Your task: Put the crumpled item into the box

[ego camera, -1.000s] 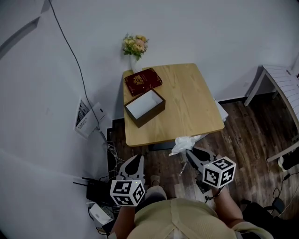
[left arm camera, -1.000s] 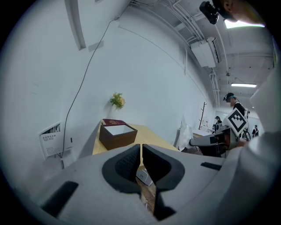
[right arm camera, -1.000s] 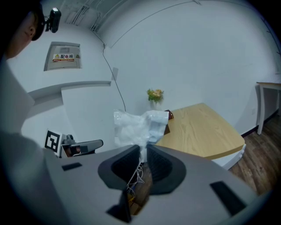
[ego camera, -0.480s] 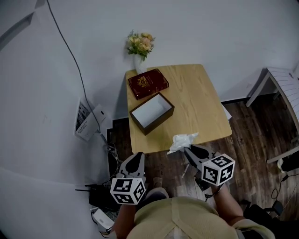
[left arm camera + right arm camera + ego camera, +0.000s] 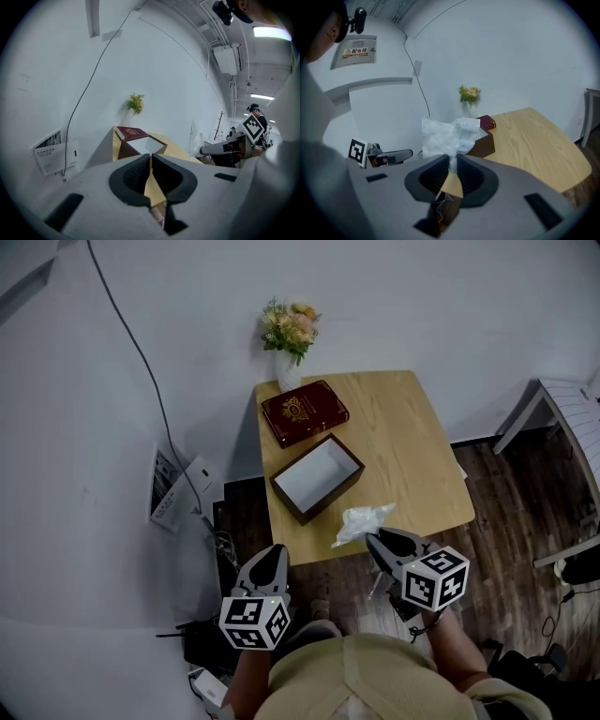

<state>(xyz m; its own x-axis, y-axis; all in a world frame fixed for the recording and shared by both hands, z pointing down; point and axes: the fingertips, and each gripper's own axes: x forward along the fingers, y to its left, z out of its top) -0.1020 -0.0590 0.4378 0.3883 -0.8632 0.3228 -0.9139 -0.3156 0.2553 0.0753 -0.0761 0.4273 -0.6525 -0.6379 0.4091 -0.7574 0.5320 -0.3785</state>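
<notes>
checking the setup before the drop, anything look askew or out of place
The box and the red book both lie skewed to the edges of the table. Nothing looks spilled or damaged.

- crumpled item: white, partly see-through.
- box: dark brown walls, white inside.
- book: deep red cover with a gold emblem.
- bench: light wood with a fine grain.
- flowers: yellow and peach blooms, green leaves.
- floor: dark brown planks.
- left gripper and right gripper: grey bodies, dark jaws, cubes patterned with black-and-white square markers.
</notes>
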